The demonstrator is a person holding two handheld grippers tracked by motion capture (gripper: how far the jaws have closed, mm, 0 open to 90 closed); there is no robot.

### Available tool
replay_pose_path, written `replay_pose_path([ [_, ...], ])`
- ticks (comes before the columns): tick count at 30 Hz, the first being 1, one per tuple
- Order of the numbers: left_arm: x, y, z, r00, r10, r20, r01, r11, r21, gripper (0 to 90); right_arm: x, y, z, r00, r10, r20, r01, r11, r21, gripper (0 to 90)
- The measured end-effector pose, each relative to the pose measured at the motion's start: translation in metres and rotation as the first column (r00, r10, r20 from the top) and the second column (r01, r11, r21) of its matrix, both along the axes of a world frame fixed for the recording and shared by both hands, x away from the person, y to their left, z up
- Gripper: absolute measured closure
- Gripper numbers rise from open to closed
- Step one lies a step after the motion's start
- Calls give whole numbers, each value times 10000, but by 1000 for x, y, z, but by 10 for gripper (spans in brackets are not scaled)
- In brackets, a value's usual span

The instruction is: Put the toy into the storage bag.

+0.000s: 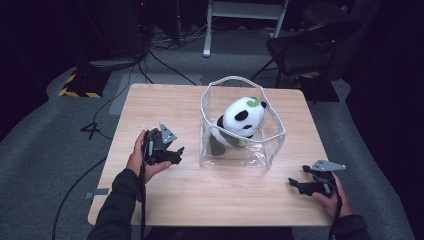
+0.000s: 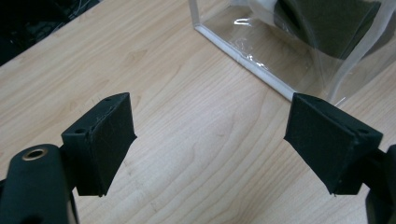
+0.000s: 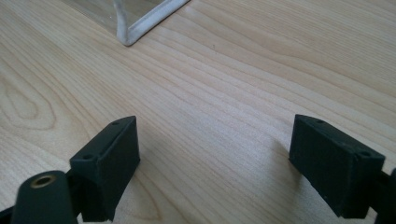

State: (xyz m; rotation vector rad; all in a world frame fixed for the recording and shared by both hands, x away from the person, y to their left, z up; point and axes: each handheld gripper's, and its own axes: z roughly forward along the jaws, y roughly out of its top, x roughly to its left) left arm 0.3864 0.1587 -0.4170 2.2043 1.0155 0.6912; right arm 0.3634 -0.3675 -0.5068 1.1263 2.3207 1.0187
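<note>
A black-and-white panda plush [image 1: 241, 119] with a green leaf on its head sits inside a clear plastic bag [image 1: 270, 150] that stands open-topped in the middle of the wooden table [image 1: 150, 100]. My left gripper [image 1: 179, 152] rests low over the table just left of the bag, open, with only bare wood between its jaws [image 2: 210, 149]. The bag's near corner [image 2: 243, 58] lies ahead of it. My right gripper [image 1: 294, 183] sits open near the table's front right, away from the bag, nothing between its jaws [image 3: 215, 163].
The bag's white-edged corner [image 3: 128, 35] lies ahead of the right gripper. Behind the table stand a dark chair [image 1: 305, 50], a white frame [image 1: 245, 15] and cables on the grey floor [image 1: 50, 125]. Bare wood spans the table's front.
</note>
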Motion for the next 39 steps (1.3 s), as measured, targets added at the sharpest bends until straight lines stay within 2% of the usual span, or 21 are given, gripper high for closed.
replay_pose_path([
  [2,-1,2,-3,10000,-3,-35,3,9999,140,160,0,0,0,10000,0,-2,0,10000,0,161],
  [6,-3,5,-9,9999,55,-159,-52,9999,147,160,0,0,0,10000,-1,-2,1,10000,1,161],
  [11,-7,9,-18,9993,-24,-369,41,9989,467,160,0,0,0,10000,-3,1,3,10000,2,161],
  [18,-12,12,-25,9987,-12,-508,37,9987,506,161,0,0,0,10000,-3,-1,3,10000,4,161],
  [21,-13,13,-29,9983,-34,-590,76,9974,722,161,0,0,0,10000,-3,0,3,10000,3,161],
  [39,-29,24,-51,9961,72,-876,-1,9968,800,161,0,0,0,10000,-3,-1,3,10000,2,161],
])
